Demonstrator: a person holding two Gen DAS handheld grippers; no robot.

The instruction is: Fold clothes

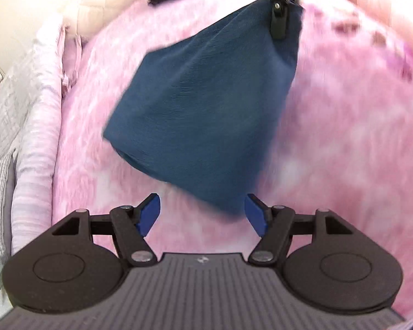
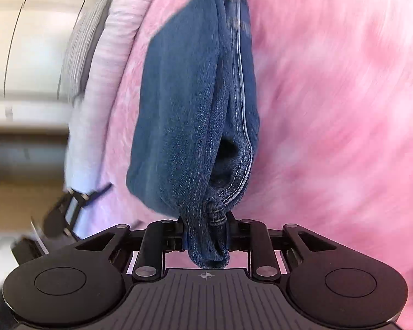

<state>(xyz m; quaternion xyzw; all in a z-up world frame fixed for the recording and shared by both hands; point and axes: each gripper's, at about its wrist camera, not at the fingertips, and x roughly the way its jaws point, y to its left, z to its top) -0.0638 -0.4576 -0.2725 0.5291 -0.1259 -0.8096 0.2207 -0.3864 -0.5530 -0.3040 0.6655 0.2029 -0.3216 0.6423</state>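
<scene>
The right gripper [image 2: 206, 236] fingers are being closed on a stitched corner of the blue garment [image 2: 190, 104], so it is being hung clear of the pink bed cover [image 2: 330, 110] for folding. Its long axis is running downward from the grip. The left gripper [image 1: 203, 214] fingers are being held wide, empty, just beside the lower edge.
</scene>
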